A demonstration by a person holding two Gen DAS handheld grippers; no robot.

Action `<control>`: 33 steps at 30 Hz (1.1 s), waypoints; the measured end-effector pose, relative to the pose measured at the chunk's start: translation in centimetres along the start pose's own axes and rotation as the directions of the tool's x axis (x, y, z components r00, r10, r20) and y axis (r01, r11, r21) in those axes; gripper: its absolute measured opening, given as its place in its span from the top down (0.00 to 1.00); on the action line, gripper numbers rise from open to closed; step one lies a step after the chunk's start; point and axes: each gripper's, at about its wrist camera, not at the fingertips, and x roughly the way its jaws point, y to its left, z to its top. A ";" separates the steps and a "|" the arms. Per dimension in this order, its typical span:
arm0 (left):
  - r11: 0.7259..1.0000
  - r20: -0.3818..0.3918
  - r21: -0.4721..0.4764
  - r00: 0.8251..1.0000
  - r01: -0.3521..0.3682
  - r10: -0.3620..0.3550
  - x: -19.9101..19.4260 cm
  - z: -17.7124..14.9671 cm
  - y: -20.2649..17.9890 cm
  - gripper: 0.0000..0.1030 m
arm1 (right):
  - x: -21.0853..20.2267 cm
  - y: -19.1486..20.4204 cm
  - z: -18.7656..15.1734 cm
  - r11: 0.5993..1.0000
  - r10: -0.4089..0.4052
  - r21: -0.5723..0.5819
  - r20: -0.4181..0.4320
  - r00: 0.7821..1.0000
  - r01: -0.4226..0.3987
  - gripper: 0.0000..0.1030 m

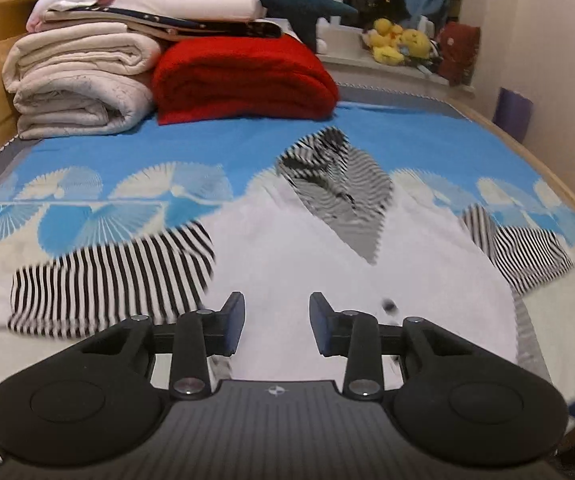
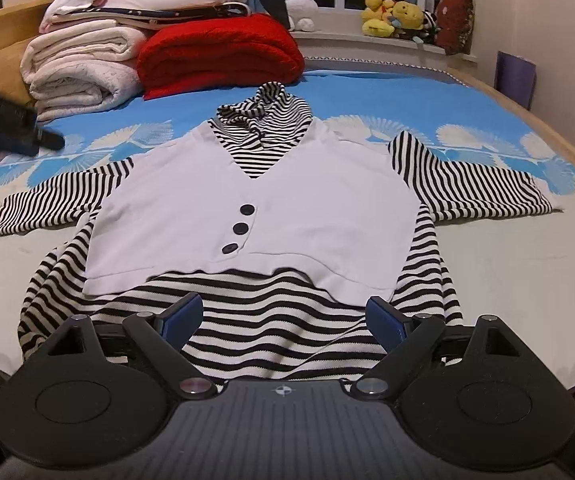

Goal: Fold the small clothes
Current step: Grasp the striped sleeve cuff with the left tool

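Here, spread flat across the middle of the blue fan-patterned bedsheet: a small black-and-white striped top with a white buttoned vest front, sleeves reaching toward the left and right edges, hem toward the near edge. Right gripper wide open over the striped hem, nothing between its blue pads. Left gripper partly closed above the white front, empty, apparently not touching the cloth, though the view is blurred. Folded red blanket and cream quilts near the far left corner.
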 end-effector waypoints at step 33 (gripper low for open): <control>0.397 -0.406 -0.821 0.909 -0.410 0.099 15.9 -7.2 35.5 0.57 | 13.9 2.5 22.3 0.983 0.155 -0.122 0.144 0.977 -0.138 0.20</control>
